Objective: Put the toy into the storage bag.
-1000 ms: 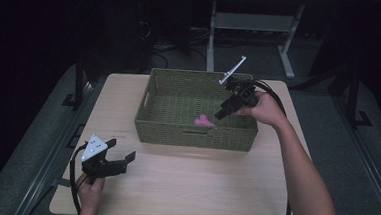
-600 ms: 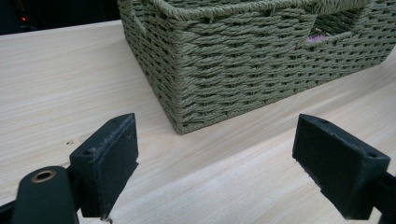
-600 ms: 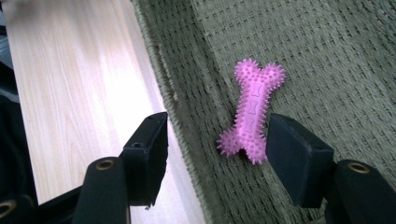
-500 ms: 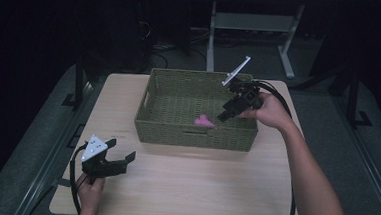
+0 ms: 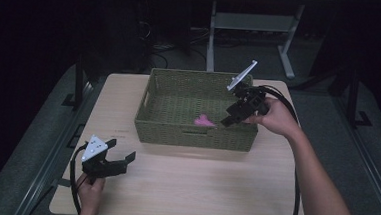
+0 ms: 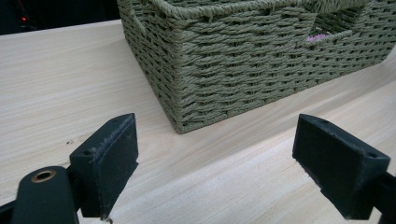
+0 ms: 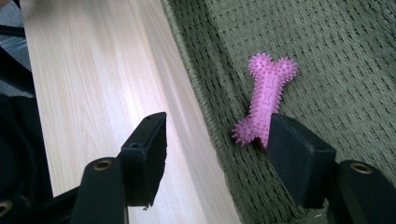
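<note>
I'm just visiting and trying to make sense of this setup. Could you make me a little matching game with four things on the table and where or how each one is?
Things:
1. pink bone toy
2. woven basket
3. left gripper
4. right gripper

Places or states:
A. stands on the table's far half
B. jaws open over the basket's right end
C. lies on the basket floor
D. jaws open, at the table's near left corner

Pairs: 1-C, 2-A, 3-D, 4-B
</note>
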Available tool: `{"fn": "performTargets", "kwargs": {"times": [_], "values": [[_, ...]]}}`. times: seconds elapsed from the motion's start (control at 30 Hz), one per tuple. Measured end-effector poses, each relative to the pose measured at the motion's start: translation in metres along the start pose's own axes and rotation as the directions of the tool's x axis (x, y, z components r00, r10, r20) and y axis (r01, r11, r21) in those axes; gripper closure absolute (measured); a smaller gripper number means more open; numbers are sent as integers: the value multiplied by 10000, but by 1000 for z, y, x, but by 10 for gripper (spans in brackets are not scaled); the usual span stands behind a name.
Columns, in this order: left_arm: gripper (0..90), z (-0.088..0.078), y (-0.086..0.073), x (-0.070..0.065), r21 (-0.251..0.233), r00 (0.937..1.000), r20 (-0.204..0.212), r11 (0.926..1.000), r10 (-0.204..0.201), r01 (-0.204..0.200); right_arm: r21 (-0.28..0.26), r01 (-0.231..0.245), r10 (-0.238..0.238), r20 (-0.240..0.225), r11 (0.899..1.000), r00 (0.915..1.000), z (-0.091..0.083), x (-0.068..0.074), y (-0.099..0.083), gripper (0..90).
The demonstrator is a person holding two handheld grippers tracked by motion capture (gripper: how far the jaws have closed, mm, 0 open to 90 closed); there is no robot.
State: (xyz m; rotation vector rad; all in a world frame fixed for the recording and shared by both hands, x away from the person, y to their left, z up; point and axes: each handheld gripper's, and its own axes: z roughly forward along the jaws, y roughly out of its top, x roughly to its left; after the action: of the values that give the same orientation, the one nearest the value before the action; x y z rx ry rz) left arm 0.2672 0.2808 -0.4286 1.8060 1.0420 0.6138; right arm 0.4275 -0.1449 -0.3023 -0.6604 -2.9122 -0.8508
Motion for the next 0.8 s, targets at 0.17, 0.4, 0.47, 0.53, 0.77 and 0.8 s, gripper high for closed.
{"fn": "performTargets", "kwargs": {"times": [0.17, 0.4, 0.47, 0.53, 0.77, 0.8], "values": [[139, 0, 0, 0, -2, 10000, -4, 10000, -36, 36, -64, 14, -14, 13, 10000, 10000, -1, 4, -6, 372], [138, 0, 0, 1, -17, 10000, -8, 10000, -69, 69, -153, -5, 5, -25, 9999, 10000, -3, 10, -11, 369], [138, 0, 0, 1, -35, 10000, -16, 10000, -73, 73, -144, 42, -42, 0, 9999, 10000, -3, 11, -13, 366], [139, 0, 0, 1, -27, 10000, -6, 10000, -61, 61, -149, 32, -32, 9, 9999, 10000, -2, 13, -16, 366], [138, 0, 0, 1, -36, 10000, -9, 10000, -73, 73, -218, -2, 2, -9, 9998, 10000, -2, 19, -26, 362], [138, 0, 0, 1, -36, 10000, -9, 10000, -73, 73, -218, -2, 2, -9, 9998, 10000, -2, 19, -26, 362]]}}
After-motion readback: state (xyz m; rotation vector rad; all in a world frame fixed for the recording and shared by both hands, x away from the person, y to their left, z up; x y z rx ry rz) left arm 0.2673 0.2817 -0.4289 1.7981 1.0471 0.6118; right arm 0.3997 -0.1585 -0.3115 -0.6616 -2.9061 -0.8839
